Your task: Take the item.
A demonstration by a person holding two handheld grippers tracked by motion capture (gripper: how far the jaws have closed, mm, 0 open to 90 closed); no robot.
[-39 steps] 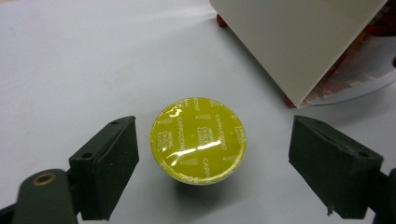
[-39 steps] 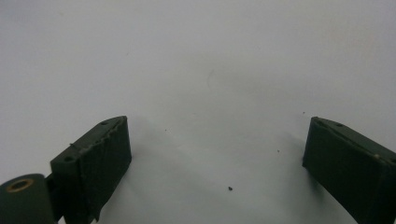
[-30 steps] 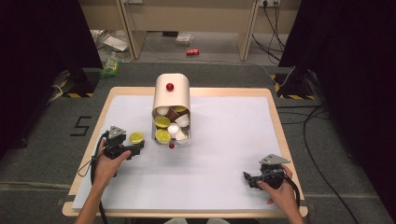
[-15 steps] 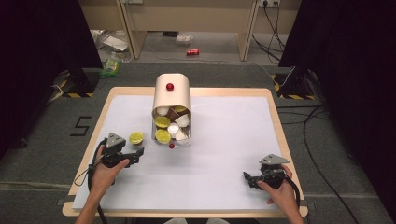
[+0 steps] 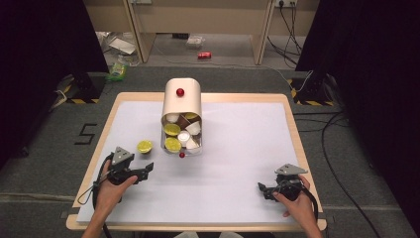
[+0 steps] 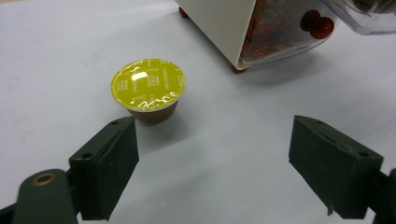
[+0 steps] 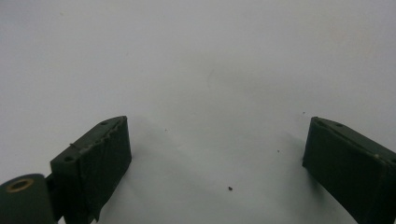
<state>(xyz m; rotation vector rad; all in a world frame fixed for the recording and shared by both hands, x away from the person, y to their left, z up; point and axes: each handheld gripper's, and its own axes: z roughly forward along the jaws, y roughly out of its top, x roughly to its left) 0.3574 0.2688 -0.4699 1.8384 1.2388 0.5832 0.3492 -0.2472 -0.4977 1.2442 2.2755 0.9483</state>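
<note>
Right gripper [image 5: 265,189]: we see it at the near right of the table, held in the person's right hand [image 5: 296,205], jaws spread wide with nothing between them; in its own view only bare white surface lies between the jaws.
Left gripper [image 5: 145,170]: at the near left, held in the left hand [image 5: 110,188], jaws wide apart and gripping nothing.
Yellow-lidded coffee capsule [image 6: 148,90]: we find it upright on the white table cover [image 5: 237,148], just beyond the left jaw's tip in the left gripper view, off to that side rather than between the jaws, not touching them.
Capsule dispenser [image 5: 182,106]: farther back at the table's middle, a cream box with a red knob [image 5: 180,92] on top, its clear front showing yellow, white and brown capsules; the loose capsule sits just to its left.
</note>
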